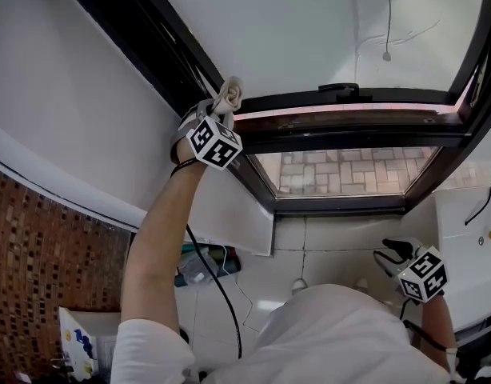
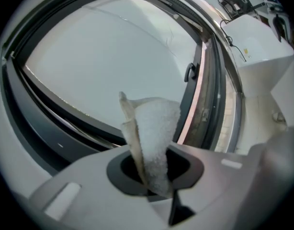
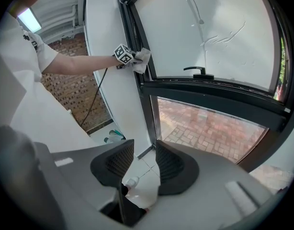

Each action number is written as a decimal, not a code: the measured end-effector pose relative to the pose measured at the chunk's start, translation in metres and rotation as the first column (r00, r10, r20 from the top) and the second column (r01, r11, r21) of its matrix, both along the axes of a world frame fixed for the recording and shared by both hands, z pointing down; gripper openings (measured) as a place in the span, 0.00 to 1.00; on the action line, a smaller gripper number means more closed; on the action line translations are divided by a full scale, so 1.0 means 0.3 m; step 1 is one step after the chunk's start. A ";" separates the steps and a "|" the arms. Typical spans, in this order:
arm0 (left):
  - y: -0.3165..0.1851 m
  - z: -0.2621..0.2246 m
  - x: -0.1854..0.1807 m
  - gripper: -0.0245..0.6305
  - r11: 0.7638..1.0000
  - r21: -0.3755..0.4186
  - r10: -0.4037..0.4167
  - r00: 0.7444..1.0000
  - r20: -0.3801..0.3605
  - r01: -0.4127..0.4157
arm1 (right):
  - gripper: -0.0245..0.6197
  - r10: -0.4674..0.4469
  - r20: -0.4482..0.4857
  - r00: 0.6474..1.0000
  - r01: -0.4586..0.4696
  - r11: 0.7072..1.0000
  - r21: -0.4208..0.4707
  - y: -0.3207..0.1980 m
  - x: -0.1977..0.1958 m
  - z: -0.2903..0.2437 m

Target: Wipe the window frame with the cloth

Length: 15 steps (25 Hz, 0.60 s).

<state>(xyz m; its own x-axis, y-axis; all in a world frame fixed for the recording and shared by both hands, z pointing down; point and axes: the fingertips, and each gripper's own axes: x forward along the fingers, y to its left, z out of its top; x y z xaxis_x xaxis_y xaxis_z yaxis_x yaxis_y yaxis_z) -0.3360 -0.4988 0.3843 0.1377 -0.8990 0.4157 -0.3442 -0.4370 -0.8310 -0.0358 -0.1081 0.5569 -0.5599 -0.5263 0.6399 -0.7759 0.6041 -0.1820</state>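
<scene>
Left gripper [image 2: 154, 169] is being held up high on an outstretched arm, and its fingers are clamping a whitish cloth [image 2: 156, 133] that is sticking out past the tips in a folded wad. In the head view the cloth is sitting against the dark window frame [image 1: 341, 134], at the corner where the slanting side bar is meeting the horizontal bar, and it looks like it is touching. A black cable [image 1: 217, 282] is hanging down from the left gripper along the arm. Right gripper [image 3: 140, 159] is hanging low at the person's right side, well away from the frame. Its fingers are standing apart and gripping nothing, with only the pale tiled floor [image 1: 253, 282] showing through the gap. The black window handle [image 1: 339, 89] is sitting on the horizontal bar, to the right of the cloth and clear of it. Brick paving [image 1: 341, 170] is showing through the lower pane. A brown brick wall [image 1: 37, 278] is running along the left, and a couple of bottles [image 1: 199, 266] are lying on the floor below the window
</scene>
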 end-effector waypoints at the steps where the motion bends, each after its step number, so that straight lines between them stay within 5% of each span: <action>1: 0.001 0.046 -0.001 0.18 1.000 -0.016 -0.002 1.000 0.003 0.003 | 0.26 0.002 -0.001 1.000 -0.002 1.000 -0.002 -0.001 0.003 0.001; 8: -0.001 0.267 0.008 0.18 0.998 -0.068 -0.001 0.998 0.066 0.006 | 0.26 0.012 -0.016 1.000 -0.012 1.000 -0.017 -0.003 0.014 0.011; 15: 0.017 0.353 0.062 0.18 0.996 -0.046 0.085 0.962 0.258 -0.076 | 0.26 0.003 -0.013 1.000 -0.004 1.000 -0.024 -0.006 -0.008 0.015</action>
<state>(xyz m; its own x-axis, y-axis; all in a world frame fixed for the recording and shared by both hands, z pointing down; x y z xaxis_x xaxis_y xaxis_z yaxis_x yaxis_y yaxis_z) -0.3173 -0.4937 0.4903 0.0925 -0.8737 0.4776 -0.0809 -0.4847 -0.8709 -0.0382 -0.1098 0.5614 -0.5496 -0.5125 0.6598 -0.7803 0.5970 -0.1863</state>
